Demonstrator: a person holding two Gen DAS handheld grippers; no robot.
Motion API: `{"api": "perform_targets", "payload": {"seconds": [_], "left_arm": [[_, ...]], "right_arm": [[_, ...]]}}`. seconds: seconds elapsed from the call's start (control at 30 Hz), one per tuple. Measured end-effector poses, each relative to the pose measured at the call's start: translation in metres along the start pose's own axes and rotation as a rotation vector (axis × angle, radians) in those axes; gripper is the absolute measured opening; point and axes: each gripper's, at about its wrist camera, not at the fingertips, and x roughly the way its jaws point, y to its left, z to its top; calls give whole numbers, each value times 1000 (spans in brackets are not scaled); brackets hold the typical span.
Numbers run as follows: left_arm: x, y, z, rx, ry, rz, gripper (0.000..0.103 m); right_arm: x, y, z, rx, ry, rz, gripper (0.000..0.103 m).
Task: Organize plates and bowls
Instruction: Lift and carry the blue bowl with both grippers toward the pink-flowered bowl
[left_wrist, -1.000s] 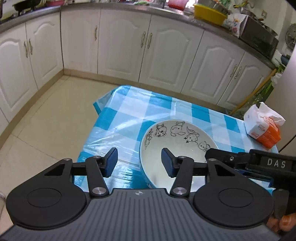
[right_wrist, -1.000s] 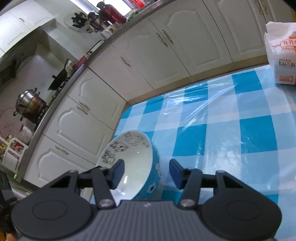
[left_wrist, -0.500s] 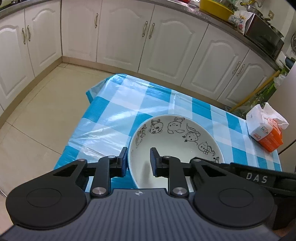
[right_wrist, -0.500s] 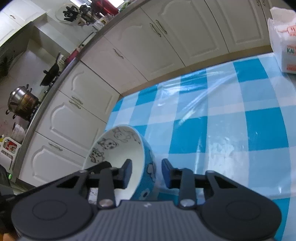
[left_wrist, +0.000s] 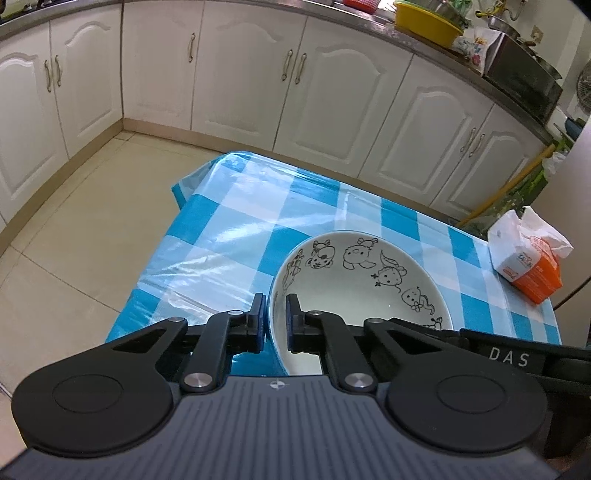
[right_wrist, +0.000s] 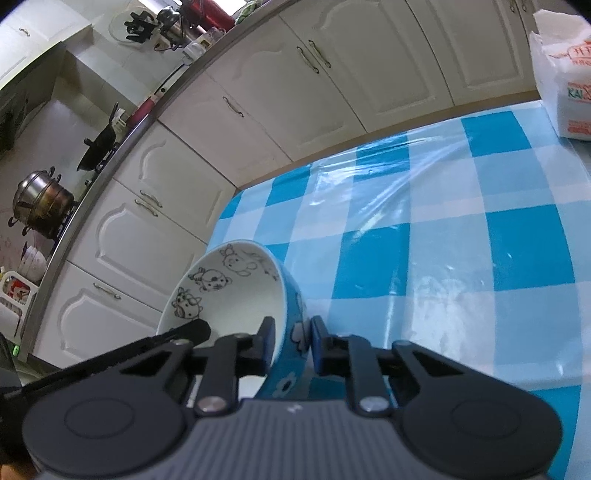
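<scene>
While both claws pinch its rim | bowl (left_wrist: 364, 291): white inside, cartoon animals, blue outside | right claw (right_wrist: 289, 345) closing

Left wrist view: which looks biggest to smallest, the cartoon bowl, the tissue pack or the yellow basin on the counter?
1. Cartoon bowl, though it sits nearest the camera.
2. Tissue pack and yellow basin look roughly alike; the basin stands much farther off, so I won't rank them.

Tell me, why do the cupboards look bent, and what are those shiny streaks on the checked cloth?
Left wrist view: the fisheye lens bows the cabinets; glare streaks lie on the clear film over the tablecloth; the bowl looks sharp. Right wrist view: the counter curves strongly, the same glare crosses the cloth, and the picture is slightly softer, with the tissue pack washed out by bright light.
</scene>
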Motion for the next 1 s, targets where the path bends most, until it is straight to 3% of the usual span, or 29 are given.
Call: {"api": "perform_targets", "payload": {"seconds": [0.37,1.0], "left_arm": [[-25,-15,-9,22,-30,-59,5],[-110,-26,-49,64,-87,-148,5]], "right_arm": [[-25,-8,-5,23,-22,6,17],[-108,0,-45,4,-96,61,16]]}}
